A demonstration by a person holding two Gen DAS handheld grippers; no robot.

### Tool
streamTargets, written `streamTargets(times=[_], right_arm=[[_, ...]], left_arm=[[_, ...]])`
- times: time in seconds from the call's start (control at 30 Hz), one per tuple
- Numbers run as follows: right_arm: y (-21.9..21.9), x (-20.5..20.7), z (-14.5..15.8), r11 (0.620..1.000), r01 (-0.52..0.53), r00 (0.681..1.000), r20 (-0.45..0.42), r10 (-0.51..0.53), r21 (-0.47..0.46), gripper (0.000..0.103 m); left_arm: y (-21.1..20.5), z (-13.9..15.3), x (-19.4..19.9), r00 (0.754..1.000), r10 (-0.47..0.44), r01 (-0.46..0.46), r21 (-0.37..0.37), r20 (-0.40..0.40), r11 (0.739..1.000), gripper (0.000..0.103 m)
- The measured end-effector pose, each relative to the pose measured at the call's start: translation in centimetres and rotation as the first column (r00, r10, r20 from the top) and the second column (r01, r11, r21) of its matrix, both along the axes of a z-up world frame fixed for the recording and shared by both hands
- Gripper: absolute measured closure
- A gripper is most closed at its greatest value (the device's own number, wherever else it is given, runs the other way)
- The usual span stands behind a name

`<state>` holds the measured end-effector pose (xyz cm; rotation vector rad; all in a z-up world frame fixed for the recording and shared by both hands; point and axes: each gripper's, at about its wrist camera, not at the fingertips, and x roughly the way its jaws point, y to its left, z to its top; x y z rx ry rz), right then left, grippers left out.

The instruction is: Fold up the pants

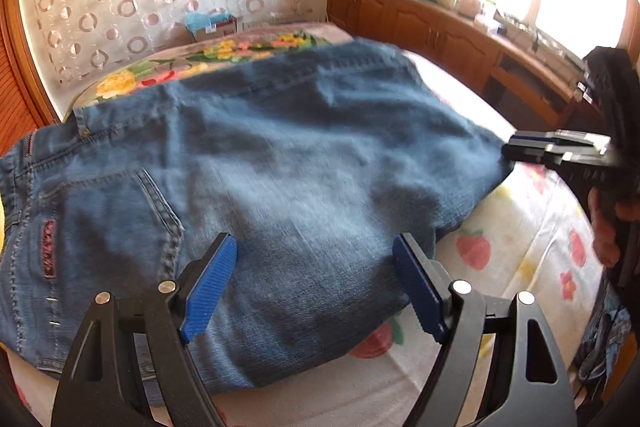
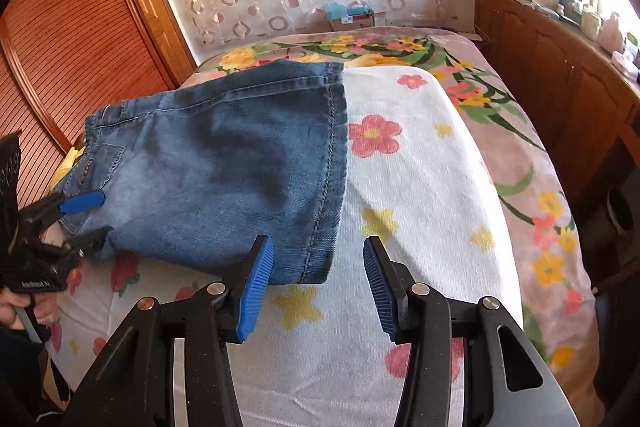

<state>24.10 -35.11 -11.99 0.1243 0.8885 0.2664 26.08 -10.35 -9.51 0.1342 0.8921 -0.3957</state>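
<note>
Blue denim pants (image 1: 280, 163) lie folded into a compact stack on a flowered bed cover (image 1: 520, 247). A back pocket and waistband show at the left in the left wrist view. My left gripper (image 1: 314, 287) is open, its blue pads over the near edge of the stack, holding nothing. It also shows in the right wrist view (image 2: 86, 215) at the stack's left end. My right gripper (image 2: 318, 283) is open and empty, just off the near right corner of the pants (image 2: 224, 163), by the hem. It appears in the left wrist view (image 1: 532, 149) at the right edge of the denim.
The bed (image 2: 440, 155) carries a white flowered towel over a pink floral blanket. A wooden cabinet (image 2: 560, 87) with clutter runs along the right under a bright window. A slatted wooden door (image 2: 68, 39) stands at the left. A small box (image 2: 352, 17) sits by the far wall.
</note>
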Motion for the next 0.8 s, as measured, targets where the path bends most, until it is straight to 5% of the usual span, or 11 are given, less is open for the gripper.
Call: streamTargets(times=[0.27, 0.4, 0.8], right_arm=[[0.0, 0.5, -0.6, 0.999, -0.011, 0.999, -0.038, 0.013, 0.039, 0.056], [0.8, 0.4, 0.4, 0.999, -0.037, 0.999, 0.007, 0.037, 0.012, 0.095], [8.1, 3.0, 9.2, 0.979, -0.201, 0.952, 0.240, 0.188, 0.031, 0.096]], left_arm=[[0.0, -0.5, -0.4, 1.000, 0.000, 0.000, 0.009, 0.002, 1.000, 0.022], [0.6, 0.1, -0.7, 1.000, 0.007, -0.007, -0.016, 0.006, 1.000, 0.022], [7.1, 3.0, -2.6, 0.993, 0.096, -0.091, -0.059, 0.071, 0.994, 0.022]])
